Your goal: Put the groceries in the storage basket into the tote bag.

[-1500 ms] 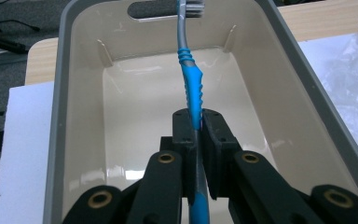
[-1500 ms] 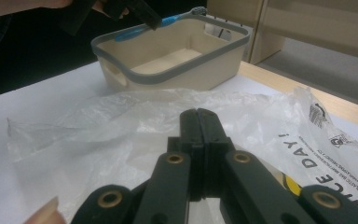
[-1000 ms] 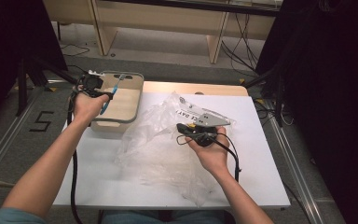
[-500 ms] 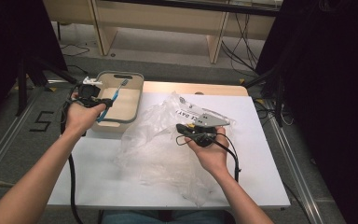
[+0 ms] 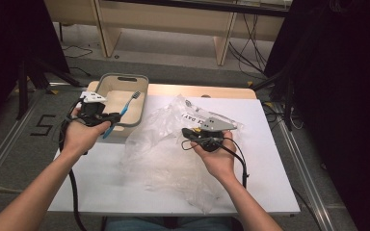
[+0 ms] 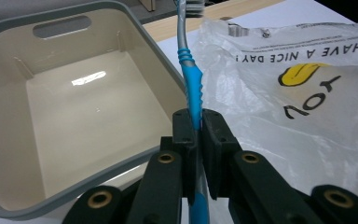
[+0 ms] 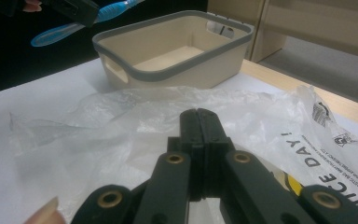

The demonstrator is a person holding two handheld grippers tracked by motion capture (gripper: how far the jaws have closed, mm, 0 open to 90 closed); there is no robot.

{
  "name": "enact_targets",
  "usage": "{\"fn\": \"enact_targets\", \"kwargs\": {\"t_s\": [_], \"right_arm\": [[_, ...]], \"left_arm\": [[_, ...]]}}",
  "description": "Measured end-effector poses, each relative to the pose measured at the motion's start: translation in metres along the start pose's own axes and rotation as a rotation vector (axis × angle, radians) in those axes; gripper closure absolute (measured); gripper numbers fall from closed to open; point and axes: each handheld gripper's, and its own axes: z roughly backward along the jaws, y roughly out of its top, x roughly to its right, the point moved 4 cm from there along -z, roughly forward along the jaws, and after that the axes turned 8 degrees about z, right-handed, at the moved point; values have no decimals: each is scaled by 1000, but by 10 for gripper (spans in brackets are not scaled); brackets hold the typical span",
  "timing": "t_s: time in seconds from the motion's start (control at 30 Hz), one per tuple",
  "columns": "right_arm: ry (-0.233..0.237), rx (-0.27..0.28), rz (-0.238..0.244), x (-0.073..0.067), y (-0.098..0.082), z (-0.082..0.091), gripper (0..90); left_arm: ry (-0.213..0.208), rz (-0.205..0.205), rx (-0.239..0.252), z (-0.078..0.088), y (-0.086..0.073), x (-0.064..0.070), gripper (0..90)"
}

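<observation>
Left gripper (image 5: 107, 117): jaws clamped on the blue toothbrush (image 6: 190, 84) around mid-handle. Long axis runs out ahead of the jaws, bristle end leading, tail end trailing behind them. In the high view the brush head sits over the near right rim of the beige bin (image 5: 107, 82); bin cavity lies just left of the brush line, so the drop is probably a short shift that way. Right gripper (image 5: 191, 133): jaws fully together, nothing between them, resting over the plastic bag (image 5: 164, 159), well apart from the bin.
</observation>
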Motion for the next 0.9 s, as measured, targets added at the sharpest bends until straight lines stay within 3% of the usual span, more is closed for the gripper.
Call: {"fn": "enact_targets", "kwargs": {"t_s": [0.23, 0.9], "right_arm": [[-1, -4, -1, 0, -1, 0, 900], [-2, -15, -2, 2, -4, 0, 900]], "left_arm": [[-39, -3, 5, 7, -7, 5, 841], [-158, -89, 9, 33, -44, 55, 840]]}}
